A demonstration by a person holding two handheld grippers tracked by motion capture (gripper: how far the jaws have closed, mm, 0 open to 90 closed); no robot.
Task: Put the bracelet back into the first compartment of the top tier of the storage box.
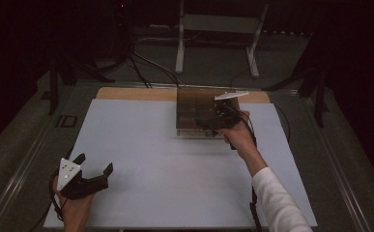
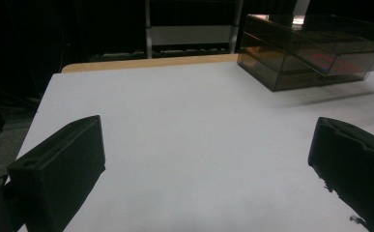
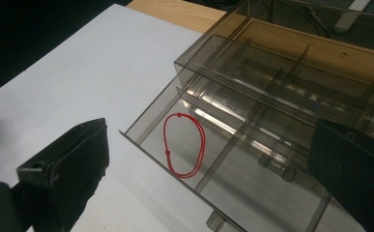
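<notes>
A smoked clear plastic drawer box [image 1: 194, 111] stands at the back middle of the white board [image 1: 165, 169]. In the right gripper view its lower drawer [image 3: 233, 145] is pulled out, and a red string loop [image 3: 184, 145] lies flat in the drawer's left compartment. My right gripper [image 3: 208, 137] is open, its jaws wide apart over the drawer and holding nothing; from above it [image 1: 213, 121] sits at the box's front. My left gripper [image 1: 95, 163] is open near the front left corner, empty over bare board [image 2: 199, 145]. The box [image 2: 291, 58] and red loop [image 2: 329, 60] lie far right of it.
A strip of wooden tabletop [image 1: 136, 93] shows behind the white board. Beyond it stand a white metal frame [image 1: 218, 29] and floor cables [image 1: 146, 67]. Several dividers split the drawer into compartments [image 3: 271, 159].
</notes>
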